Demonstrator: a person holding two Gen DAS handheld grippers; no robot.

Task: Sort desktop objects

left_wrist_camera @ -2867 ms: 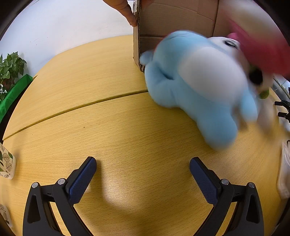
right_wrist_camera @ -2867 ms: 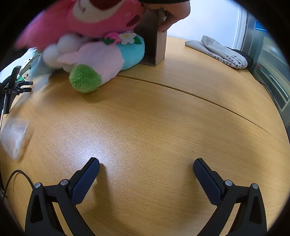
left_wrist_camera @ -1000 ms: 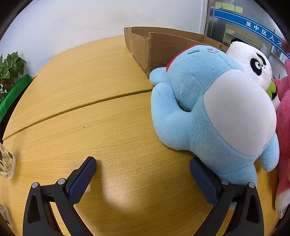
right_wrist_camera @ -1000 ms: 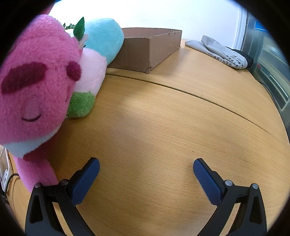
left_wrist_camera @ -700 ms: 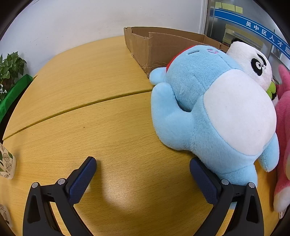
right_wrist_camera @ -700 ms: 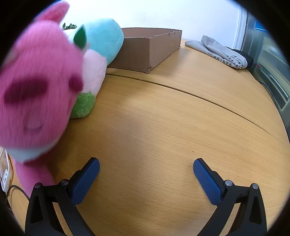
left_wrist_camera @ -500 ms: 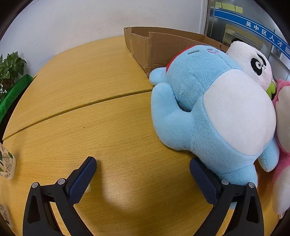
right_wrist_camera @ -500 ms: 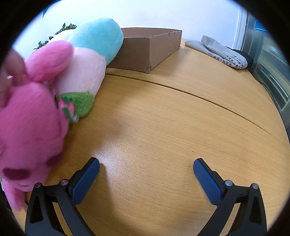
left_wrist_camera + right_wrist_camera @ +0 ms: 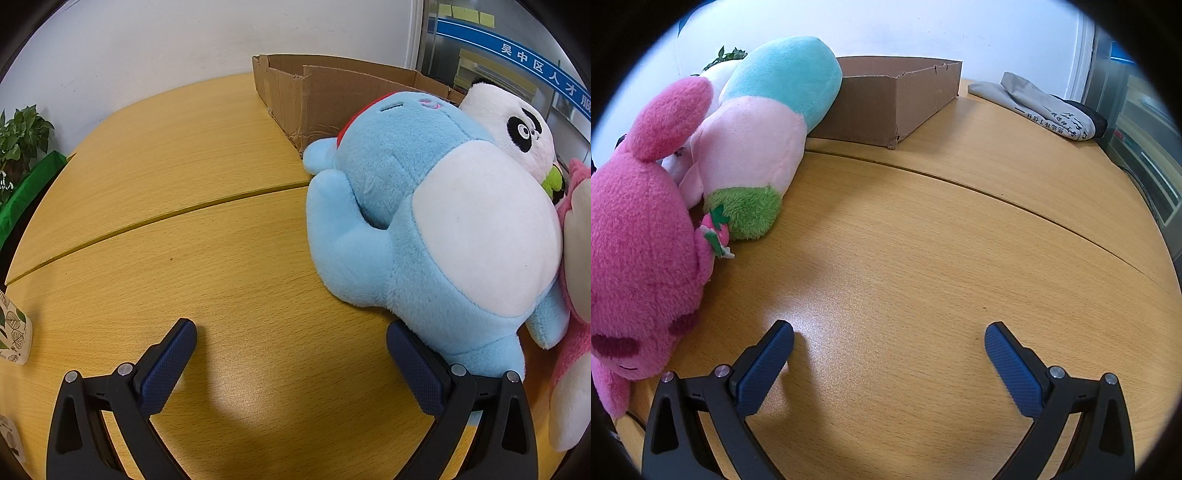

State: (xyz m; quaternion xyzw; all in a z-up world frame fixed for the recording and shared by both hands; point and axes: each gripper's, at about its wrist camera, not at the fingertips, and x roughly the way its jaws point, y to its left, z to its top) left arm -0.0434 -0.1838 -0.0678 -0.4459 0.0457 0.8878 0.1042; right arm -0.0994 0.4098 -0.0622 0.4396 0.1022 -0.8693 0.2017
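A big blue plush with a white belly (image 9: 436,221) lies on the wooden table at the right of the left wrist view, against a panda plush (image 9: 509,129) and a pink plush (image 9: 576,295). My left gripper (image 9: 291,343) is open and empty; its right finger touches the blue plush's lower edge. In the right wrist view the pink bear plush (image 9: 639,258) lies face down at the left, next to a pink, teal and green plush (image 9: 764,136). My right gripper (image 9: 888,343) is open and empty over bare table.
An open cardboard box (image 9: 332,92) stands behind the plushes; it also shows in the right wrist view (image 9: 894,99). Folded grey cloth (image 9: 1045,103) lies at the back right. A plant (image 9: 18,147) and a leaf-patterned cup (image 9: 13,332) sit at the left.
The pink bear plush has tipped over and come to rest face down on the table beside the other plushes. Both grippers have stayed still and open.
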